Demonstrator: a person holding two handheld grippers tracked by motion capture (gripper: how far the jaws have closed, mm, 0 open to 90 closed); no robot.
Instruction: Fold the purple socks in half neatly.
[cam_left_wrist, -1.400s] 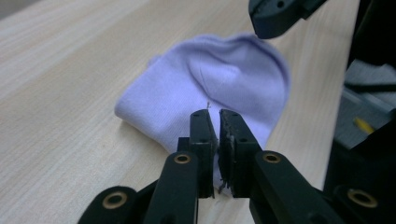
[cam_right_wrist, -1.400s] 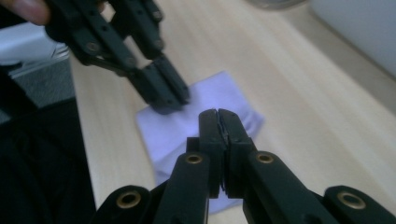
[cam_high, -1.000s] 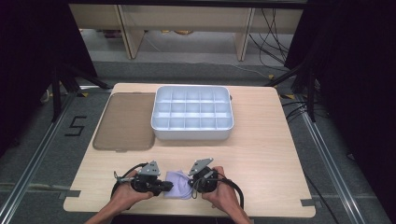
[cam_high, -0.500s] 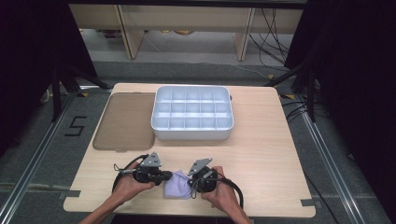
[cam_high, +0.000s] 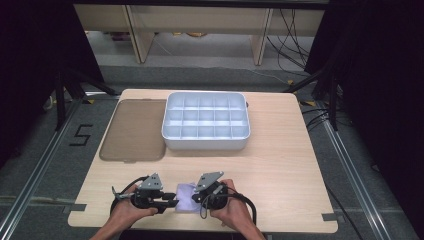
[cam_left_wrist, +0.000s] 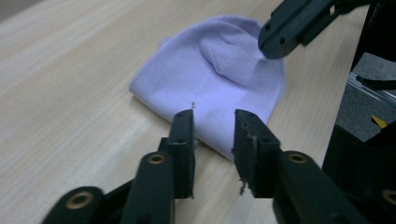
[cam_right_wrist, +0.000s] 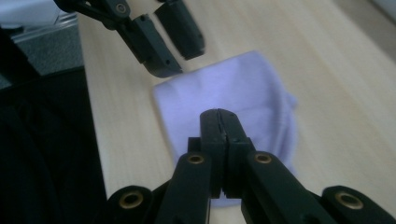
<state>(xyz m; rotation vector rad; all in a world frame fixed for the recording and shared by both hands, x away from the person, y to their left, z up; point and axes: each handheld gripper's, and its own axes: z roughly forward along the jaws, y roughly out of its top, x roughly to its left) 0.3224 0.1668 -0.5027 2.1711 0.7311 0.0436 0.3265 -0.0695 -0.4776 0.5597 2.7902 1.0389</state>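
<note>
Cloth (cam_high: 185, 197), pale lilac and folded, is laid flat on the wooden table (cam_high: 280, 165) near its front edge, at about 6 o'clock from the table's middle, between the two grippers. In the left gripper view the cloth (cam_left_wrist: 219, 79) is seen just beyond the jaw tips, with a small raised crease near its far side. The left gripper (cam_high: 170, 202) is held by a hand at 9 o'clock of the cloth; in its own view the left gripper (cam_left_wrist: 213, 122) is shown with its jaws parted by a narrow gap, nothing being held between them, and the tips are poised over the near edge of the cloth. The right gripper (cam_high: 196, 198) is held by the other hand at 3 o'clock of the cloth; in its own view the right gripper (cam_right_wrist: 220, 116) is shown with its jaws pressed together over the cloth (cam_right_wrist: 233, 100), and whether a fold of fabric is pinched between them cannot be told. The left gripper (cam_right_wrist: 175, 58) is also seen in the right gripper view, at 11 o'clock beyond the far edge of the cloth. A white tray (cam_high: 205, 142) divided into many compartments is set at 12 o'clock, well apart from the cloth, and a brown translucent lid (cam_high: 132, 132) is laid flat just beside it, at its 9 o'clock.
</note>
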